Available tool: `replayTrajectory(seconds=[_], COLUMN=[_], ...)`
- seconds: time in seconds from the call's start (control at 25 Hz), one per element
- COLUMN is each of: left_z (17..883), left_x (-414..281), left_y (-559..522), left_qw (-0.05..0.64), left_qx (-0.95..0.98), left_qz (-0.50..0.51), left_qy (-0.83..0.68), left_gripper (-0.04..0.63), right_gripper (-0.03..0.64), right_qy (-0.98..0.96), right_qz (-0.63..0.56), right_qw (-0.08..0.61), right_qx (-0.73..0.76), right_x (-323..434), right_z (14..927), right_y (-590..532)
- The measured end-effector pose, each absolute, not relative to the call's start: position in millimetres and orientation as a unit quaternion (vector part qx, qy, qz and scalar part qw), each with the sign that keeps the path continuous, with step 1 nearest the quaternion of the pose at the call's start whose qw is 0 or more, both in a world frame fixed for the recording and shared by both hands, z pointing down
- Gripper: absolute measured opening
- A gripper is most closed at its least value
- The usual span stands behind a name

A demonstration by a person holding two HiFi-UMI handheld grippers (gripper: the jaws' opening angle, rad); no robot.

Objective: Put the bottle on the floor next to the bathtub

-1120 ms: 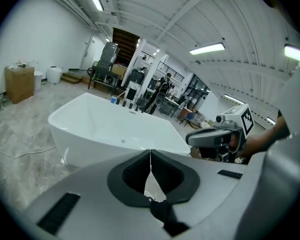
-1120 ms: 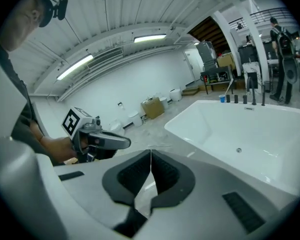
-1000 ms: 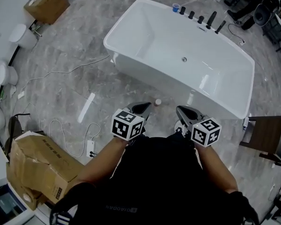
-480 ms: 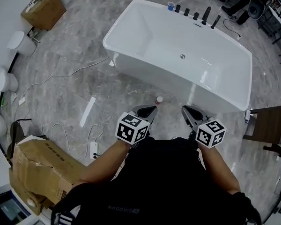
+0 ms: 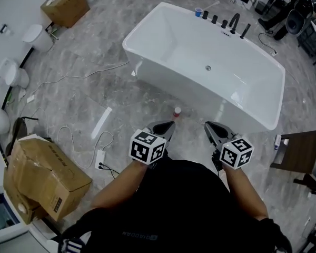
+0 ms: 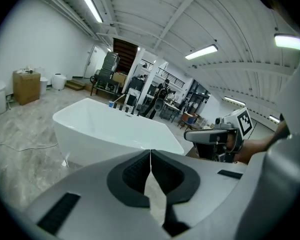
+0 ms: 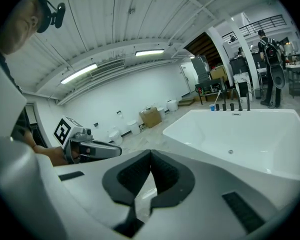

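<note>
A small bottle point(image 5: 177, 112) with a red cap stands upright on the grey marble floor, just in front of the white bathtub point(image 5: 163, 33). My left gripper point(image 5: 167, 126) hangs a little below and left of the bottle, shut and empty. My right gripper point(image 5: 210, 126) is level with it to the right, also shut with nothing in it. Both are held close to my body. In the left gripper view the jaws point(image 6: 150, 156) meet with the bathtub point(image 6: 105, 129) beyond and the right gripper point(image 6: 217, 136) off to the side. The right gripper view shows its jaws point(image 7: 150, 156) closed before the bathtub point(image 7: 240, 134).
Dark taps point(image 5: 234, 22) and a blue cup point(image 5: 198, 11) sit on the tub's far rim. A cardboard box point(image 5: 42, 175) lies at my near left, another point(image 5: 66, 7) at the far left. A white cable and power strip point(image 5: 100, 159) trail on the floor. A wooden chair point(image 5: 300, 154) stands right.
The view has shifted slightly; both grippers stay shut and have drawn a little back from the bottle, which stands untouched on the floor.
</note>
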State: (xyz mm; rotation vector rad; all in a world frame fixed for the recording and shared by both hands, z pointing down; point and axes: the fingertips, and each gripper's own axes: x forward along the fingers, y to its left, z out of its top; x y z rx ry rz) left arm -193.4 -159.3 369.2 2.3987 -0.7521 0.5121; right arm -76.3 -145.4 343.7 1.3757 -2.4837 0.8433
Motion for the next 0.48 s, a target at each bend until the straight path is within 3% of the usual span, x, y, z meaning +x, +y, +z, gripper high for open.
replayTrajectory(seconds=[0.48], left_z=[376.1], left_x=[-160.6], left_y=[-50.2], left_qw=[0.29], left_qx=[0.878], left_qz=[0.185], left_qy=[-0.332], left_gripper=[0.018], right_gripper=[0.035], right_qy=[-0.853], right_qz=[0.282], right_qw=[0.091], right_qx=[0.429], right_x=[-30.9], right_z=[359.1], right_y=[-46.8])
